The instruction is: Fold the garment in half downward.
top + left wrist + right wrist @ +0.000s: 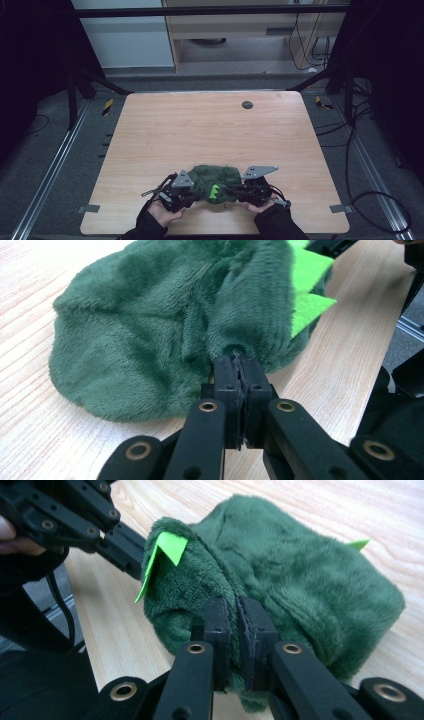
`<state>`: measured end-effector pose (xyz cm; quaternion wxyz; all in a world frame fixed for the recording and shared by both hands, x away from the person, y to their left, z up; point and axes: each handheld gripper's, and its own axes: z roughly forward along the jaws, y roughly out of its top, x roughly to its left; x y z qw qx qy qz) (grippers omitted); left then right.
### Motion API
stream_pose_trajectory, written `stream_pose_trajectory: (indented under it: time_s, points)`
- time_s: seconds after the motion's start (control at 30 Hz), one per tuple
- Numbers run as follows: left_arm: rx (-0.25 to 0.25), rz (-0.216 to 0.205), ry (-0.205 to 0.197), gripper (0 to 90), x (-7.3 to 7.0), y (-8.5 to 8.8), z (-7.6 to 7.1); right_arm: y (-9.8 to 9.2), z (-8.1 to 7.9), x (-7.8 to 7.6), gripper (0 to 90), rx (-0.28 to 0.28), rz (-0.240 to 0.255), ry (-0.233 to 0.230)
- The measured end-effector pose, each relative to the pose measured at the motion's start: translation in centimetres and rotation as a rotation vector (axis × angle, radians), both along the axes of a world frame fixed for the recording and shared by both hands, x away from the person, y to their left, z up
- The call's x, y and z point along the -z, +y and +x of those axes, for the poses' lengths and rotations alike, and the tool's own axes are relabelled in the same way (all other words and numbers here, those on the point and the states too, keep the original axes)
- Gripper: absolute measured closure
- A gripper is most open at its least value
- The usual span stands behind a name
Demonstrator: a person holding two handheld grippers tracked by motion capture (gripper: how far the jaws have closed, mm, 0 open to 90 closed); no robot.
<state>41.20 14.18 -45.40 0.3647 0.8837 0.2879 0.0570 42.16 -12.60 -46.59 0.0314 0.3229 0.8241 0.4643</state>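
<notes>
Black jointed jaws of the left gripper point(239, 371), low in the frame, pinch a fold of one plush toy point(165, 325), pads pressed together on the fabric. Its dark green pile is soft and fuzzy, its shape a rounded, slumped mound with flat, bright green felt triangles point(307, 285) (three can be counted). On the pale wood-grain table point(200, 125) it lies at lower centre, between two grippers. Narrowly parted, the right gripper point(239, 617) has plush between its pads.

Dark green plush cloth point(216, 180), bright green spikes point(215, 191), pale wood table point(200, 130)
</notes>
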Motion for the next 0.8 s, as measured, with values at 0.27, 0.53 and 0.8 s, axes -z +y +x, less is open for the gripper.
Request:
stream_pose_trajectory:
  time_s: [0.27, 0.53, 0.8]
  points:
    - [-0.026, -0.037, -0.013, 85.1, -1.4, 1.2, -0.2, -0.7, -0.5, -0.9, 80.0, 0.018, 0.021, -0.025]
    - [-0.086, -0.075, -0.039, 87.2, -3.3, 2.5, 0.7, -1.6, -0.3, -2.3, 81.6, 0.052, 0.057, -0.057]
    - [-0.075, -0.058, -0.027, 89.5, -2.9, 0.4, 2.2, -0.2, 1.1, -2.2, 89.5, 0.061, 0.058, -0.038]
